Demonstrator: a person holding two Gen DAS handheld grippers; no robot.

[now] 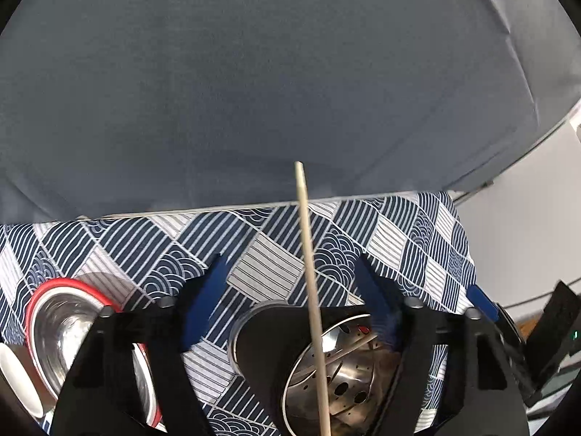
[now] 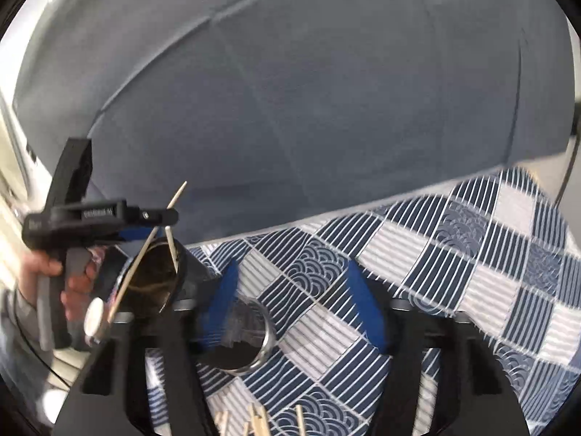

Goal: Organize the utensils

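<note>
Both grippers, left (image 1: 290, 283) and right (image 2: 294, 290), stand parted, gripping nothing; a chopstick (image 1: 312, 301) rises between the left's fingers.

Patterned cloth (image 2: 454, 272), steel holder (image 2: 159, 276) (two chopsticks (image 2: 136, 269) inside), left gripper (image 2: 165, 218) above

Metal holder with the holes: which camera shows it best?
The left wrist view: the perforated holder sits close below, its holes plain. In the right wrist view the holder is small and blurred near the left edge, its holes not visible.
</note>
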